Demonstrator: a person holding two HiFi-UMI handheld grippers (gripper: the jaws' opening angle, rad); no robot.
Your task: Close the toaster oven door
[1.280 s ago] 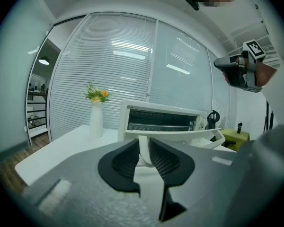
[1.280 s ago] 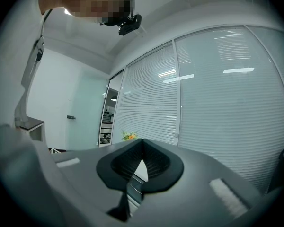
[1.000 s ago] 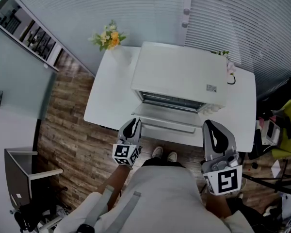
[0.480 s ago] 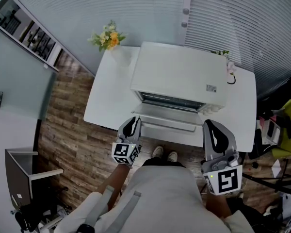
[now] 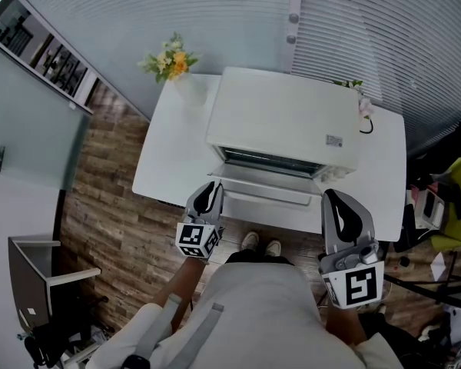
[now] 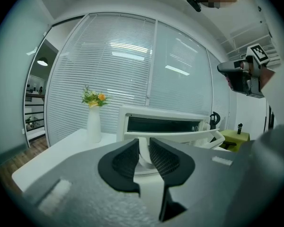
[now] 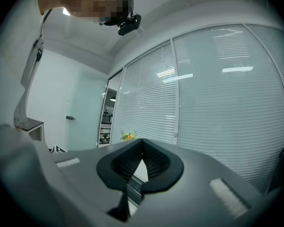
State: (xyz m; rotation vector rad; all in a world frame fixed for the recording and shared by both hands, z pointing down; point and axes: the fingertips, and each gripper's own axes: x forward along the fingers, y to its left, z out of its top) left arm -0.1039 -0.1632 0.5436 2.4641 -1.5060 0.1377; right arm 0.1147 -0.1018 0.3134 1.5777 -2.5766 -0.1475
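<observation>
At the counter's [image 5: 157,171] left rear stands a vase [image 6: 93,124] of flowers. The left gripper [image 5: 209,193] is at the counter's front edge, with its tips just beside the left front corner of the door [image 5: 261,184]. Its jaws stand apart. The door's white edge shows through the gap, and no pad presses on it. The toaster oven [image 5: 288,118] sits mid-counter, its door open and folded down toward the person, nearly level. The right gripper [image 5: 335,200] is held off the counter's front edge, right of the door and apart from it. Its jaws are closed tip to tip, with nothing between them.
</observation>
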